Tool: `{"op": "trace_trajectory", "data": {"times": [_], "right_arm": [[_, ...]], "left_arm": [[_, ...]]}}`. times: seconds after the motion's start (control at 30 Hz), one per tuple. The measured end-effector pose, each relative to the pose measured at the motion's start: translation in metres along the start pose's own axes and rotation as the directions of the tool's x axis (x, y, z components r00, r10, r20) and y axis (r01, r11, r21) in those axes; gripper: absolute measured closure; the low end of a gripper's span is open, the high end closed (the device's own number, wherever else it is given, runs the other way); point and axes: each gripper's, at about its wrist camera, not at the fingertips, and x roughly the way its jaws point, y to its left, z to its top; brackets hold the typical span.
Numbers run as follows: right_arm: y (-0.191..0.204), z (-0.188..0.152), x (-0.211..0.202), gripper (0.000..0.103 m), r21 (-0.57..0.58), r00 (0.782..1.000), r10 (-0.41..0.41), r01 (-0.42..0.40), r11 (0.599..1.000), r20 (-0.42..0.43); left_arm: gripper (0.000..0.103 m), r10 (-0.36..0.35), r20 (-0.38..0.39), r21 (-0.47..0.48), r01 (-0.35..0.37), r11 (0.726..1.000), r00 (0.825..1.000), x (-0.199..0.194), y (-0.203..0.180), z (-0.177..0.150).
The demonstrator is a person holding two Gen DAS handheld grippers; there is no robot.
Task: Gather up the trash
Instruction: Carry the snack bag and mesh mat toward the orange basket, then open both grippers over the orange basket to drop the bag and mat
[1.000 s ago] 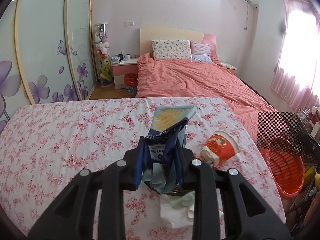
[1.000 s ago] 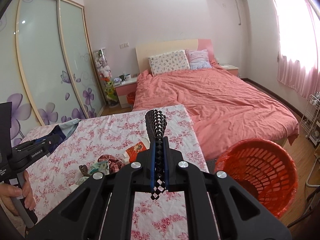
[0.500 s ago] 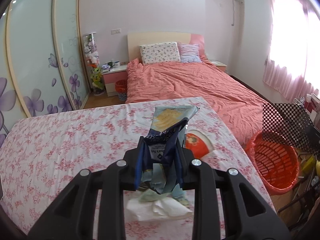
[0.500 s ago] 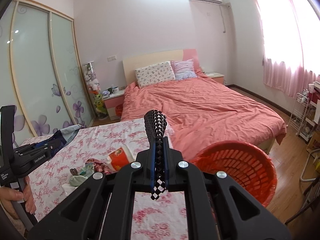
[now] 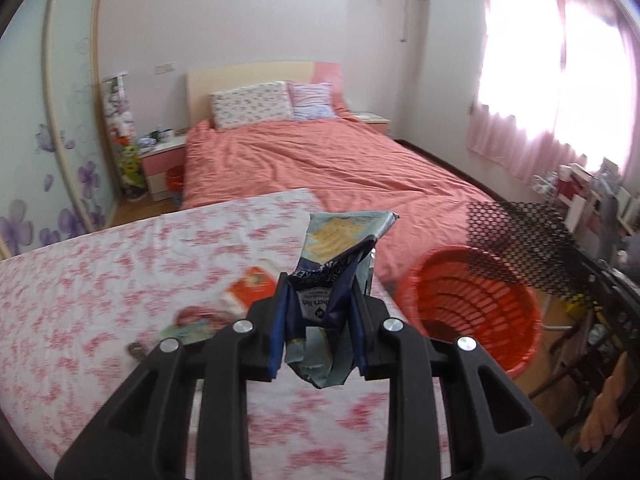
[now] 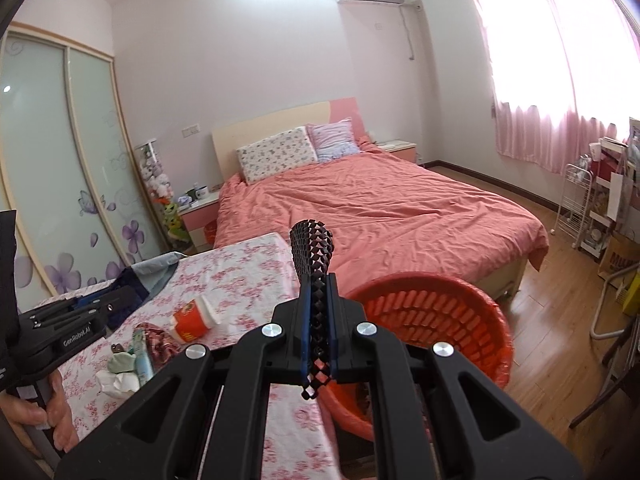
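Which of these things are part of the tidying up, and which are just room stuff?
Part of the job: cracker wrapper in the left gripper; black mesh piece in the right gripper; red paper cup; crumpled tissue; orange basket.

Just there: bed; pillows; curtains.

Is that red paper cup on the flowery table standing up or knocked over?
Knocked over. The red paper cup lies on its side on the table, white rim pointing toward the bed, beside other scraps.

Left gripper [image 5: 318, 334] clamps snack bag [image 5: 334, 276]; basket [image 5: 472, 312] near.
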Motion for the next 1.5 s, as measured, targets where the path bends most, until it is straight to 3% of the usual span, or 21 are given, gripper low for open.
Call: {"op": "trace_trajectory", "data": {"times": [0.4, 0.6, 0.73, 0.8, 0.87, 1.17, 1.5], "right_arm": [[-0.053, -0.003, 0.016, 0.096, 0.081, 0.997, -0.073, 0.074, 0.994, -0.017], [-0.079, -0.009, 0.038, 0.096, 0.108, 0.993, -0.096, 0.103, 0.989, -0.063], [-0.095, -0.017, 0.054, 0.091, 0.147, 0.99, -0.077, 0.094, 0.985, -0.115], [-0.098, -0.023, 0.062, 0.069, 0.144, 0.987, -0.085, 0.105, 0.984, -0.138], [-0.098, -0.027, 0.064, 0.059, 0.131, 0.985, -0.096, 0.116, 0.985, -0.145], [-0.094, -0.03, 0.064, 0.051, 0.069, 0.978, -0.147, 0.158, 0.985, -0.151], [-0.055, -0.036, 0.061, 0.048, 0.015, 0.977, -0.126, 0.131, 0.991, -0.17]], "left_arm": [[0.075, -0.194, -0.058, 0.071, 0.198, 0.978, 0.979, 0.051, -0.098, -0.004], [0.073, -0.226, -0.127, 0.093, 0.238, 0.967, 0.966, 0.093, -0.13, -0.012], [0.059, -0.202, -0.166, 0.1, 0.22, 0.97, 0.965, 0.12, -0.143, -0.021], [0.055, -0.199, -0.192, 0.094, 0.219, 0.971, 0.961, 0.131, -0.143, -0.024], [0.05, -0.19, -0.207, 0.093, 0.213, 0.973, 0.96, 0.139, -0.139, -0.028], [0.042, -0.11, -0.189, 0.113, 0.133, 0.985, 0.976, 0.133, -0.107, -0.039], [0.036, -0.015, -0.126, 0.073, 0.025, 0.997, 0.992, 0.083, -0.04, -0.05]]}}
